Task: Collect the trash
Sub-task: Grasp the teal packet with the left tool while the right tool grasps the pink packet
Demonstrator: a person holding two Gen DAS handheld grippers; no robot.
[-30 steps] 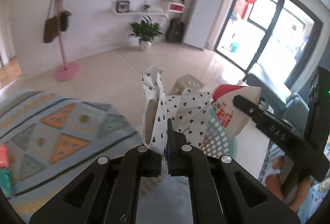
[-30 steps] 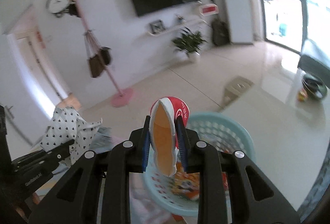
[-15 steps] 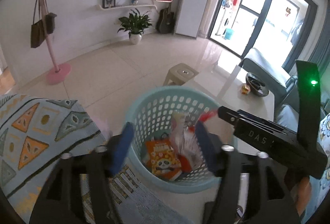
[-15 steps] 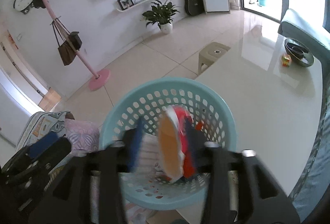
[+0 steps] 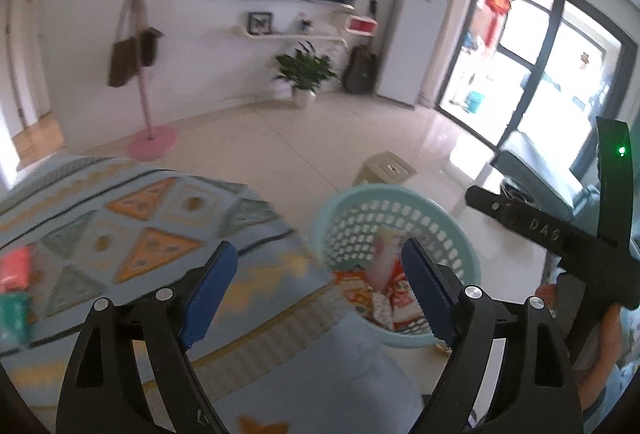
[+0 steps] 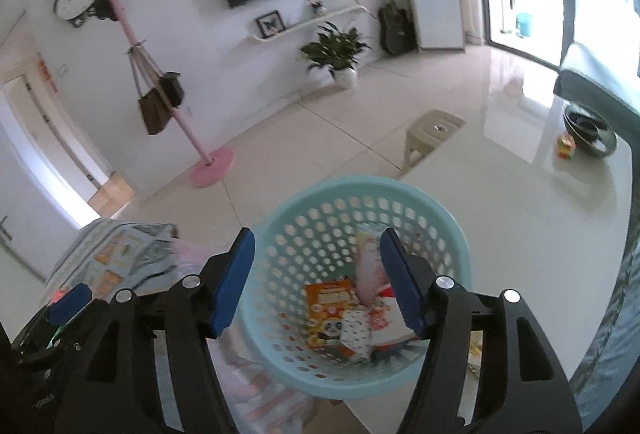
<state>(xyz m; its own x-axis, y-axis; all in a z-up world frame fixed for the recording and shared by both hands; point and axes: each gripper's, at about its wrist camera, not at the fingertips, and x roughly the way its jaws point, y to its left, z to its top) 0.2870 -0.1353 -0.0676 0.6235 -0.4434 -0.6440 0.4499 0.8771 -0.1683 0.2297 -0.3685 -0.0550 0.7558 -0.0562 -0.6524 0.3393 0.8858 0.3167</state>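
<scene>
Left gripper (image 5: 320, 274) wide, jaws just been opening, nothing between the blue pads, only rug (image 5: 132, 234) and basket (image 5: 452, 222) behind the gap. Right gripper (image 6: 316, 274) parted to a middling width, jaws barely changed over the last half second, empty too, pads clear of everything. Both pointing down at a slant toward the basket (image 6: 448, 230), pale blue, perforated wall, standing at the near edge of a glossy white table (image 6: 520, 234). Trash in the basket bottom: orange panda packet (image 6: 328, 310), heart-print paper bag (image 6: 356, 330) beside it, tall pale wrapper (image 6: 368, 266) leaning against the inner wall, red-and-white wrapper (image 6: 384, 318) touching the bag (same heap seen from left view, blurred: wrapper (image 5: 384, 258) sticking up over the rest). Right gripper body visible at right of left view (image 5: 560, 238), green LED lit, part of a hand under it. Left gripper's blue pad tip visible low left in right view (image 6: 68, 304). More loose items on the rug at far left of left view: red-pink piece (image 5: 14, 268) and green piece (image 5: 12, 314), too blurred to identify. On the far end of the table: dark bowl (image 6: 590, 132) with a small colourful packet (image 6: 565, 146) just beside it. Beige stool (image 6: 432, 132) on the floor beyond the table.
</scene>
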